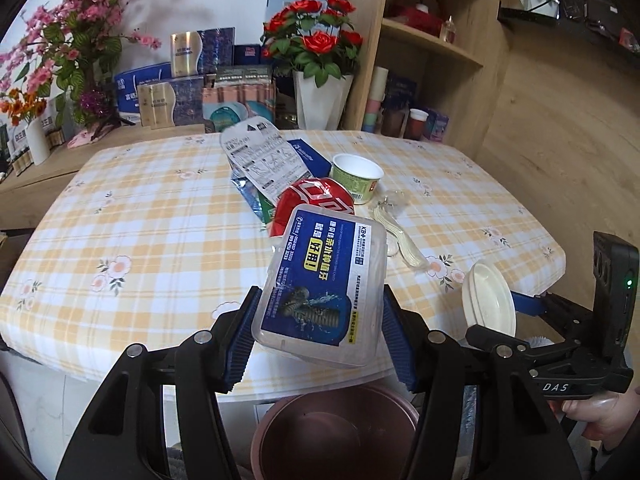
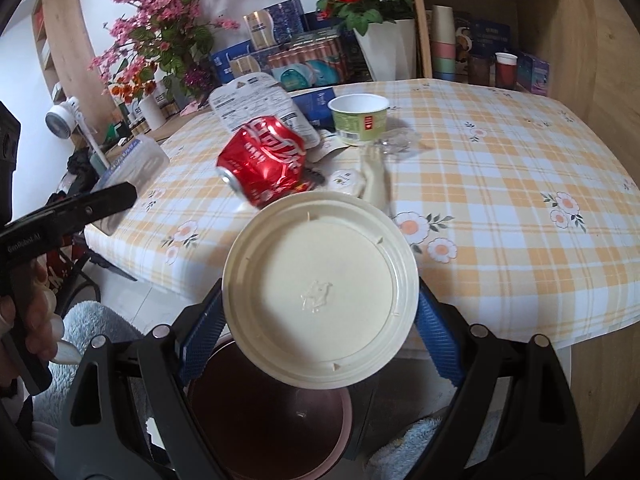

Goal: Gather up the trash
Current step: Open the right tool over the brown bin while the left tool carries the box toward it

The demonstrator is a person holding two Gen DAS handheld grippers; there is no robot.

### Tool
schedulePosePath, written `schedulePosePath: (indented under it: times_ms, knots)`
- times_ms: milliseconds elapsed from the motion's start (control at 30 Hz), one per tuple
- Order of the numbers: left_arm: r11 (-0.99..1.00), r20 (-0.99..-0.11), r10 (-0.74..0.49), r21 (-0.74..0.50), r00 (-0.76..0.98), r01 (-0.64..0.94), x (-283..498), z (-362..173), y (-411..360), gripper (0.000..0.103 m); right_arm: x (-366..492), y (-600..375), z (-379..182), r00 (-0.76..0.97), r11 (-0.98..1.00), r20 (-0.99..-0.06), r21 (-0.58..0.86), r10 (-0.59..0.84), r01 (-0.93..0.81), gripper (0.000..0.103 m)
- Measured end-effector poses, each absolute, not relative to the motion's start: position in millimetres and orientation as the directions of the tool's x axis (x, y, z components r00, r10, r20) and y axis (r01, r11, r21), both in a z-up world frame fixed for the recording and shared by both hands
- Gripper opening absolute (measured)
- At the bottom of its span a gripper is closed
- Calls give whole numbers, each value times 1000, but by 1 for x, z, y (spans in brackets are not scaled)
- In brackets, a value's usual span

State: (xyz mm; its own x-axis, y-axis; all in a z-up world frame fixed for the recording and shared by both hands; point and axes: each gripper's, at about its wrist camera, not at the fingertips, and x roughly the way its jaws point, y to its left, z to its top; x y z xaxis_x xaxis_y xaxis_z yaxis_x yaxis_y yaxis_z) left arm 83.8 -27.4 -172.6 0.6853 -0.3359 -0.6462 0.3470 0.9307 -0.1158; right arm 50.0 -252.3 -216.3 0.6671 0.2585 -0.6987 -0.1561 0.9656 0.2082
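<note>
My left gripper (image 1: 318,330) is shut on a clear plastic box with a blue label (image 1: 322,280), held above a brown-pink bin (image 1: 336,436). My right gripper (image 2: 320,320) is shut on a round cream plastic lid (image 2: 320,292), held above the same bin (image 2: 268,424). The lid also shows in the left wrist view (image 1: 488,300), and the box in the right wrist view (image 2: 134,164). On the table lie a crushed red can (image 2: 262,160), a green-white paper cup (image 2: 358,118), a printed wrapper (image 2: 256,100) and a cream plastic fork (image 2: 374,176).
The table has a yellow checked cloth (image 2: 500,168). Behind it stand boxes, a vase of red roses (image 1: 316,80), pink flowers and a wooden shelf unit (image 1: 424,48). A light blue fluffy cloth (image 2: 92,328) lies beside the bin.
</note>
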Motion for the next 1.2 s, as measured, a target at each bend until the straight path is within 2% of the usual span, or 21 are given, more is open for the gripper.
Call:
schedulePosePath:
  times_ms: [267, 633, 1000, 1200]
  knots:
    - [929, -604, -358, -155, 712, 336, 61, -155, -3, 57, 35, -232, -206, 662, 967, -704, 174, 256, -189, 87]
    - [944, -562, -326, -154, 760, 291, 30, -134, 29, 57, 19, -211, -198, 653, 958, -704, 158, 279, -240, 87]
    - [946, -571, -323, -196, 754, 257, 25, -143, 48, 57, 19, -197, -208, 621, 938, -709, 186, 333, -291, 90]
    - [942, -573, -335, -197, 748, 271, 26, -148, 42, 57, 18, -196, -207, 639, 934, -686, 196, 347, -298, 95]
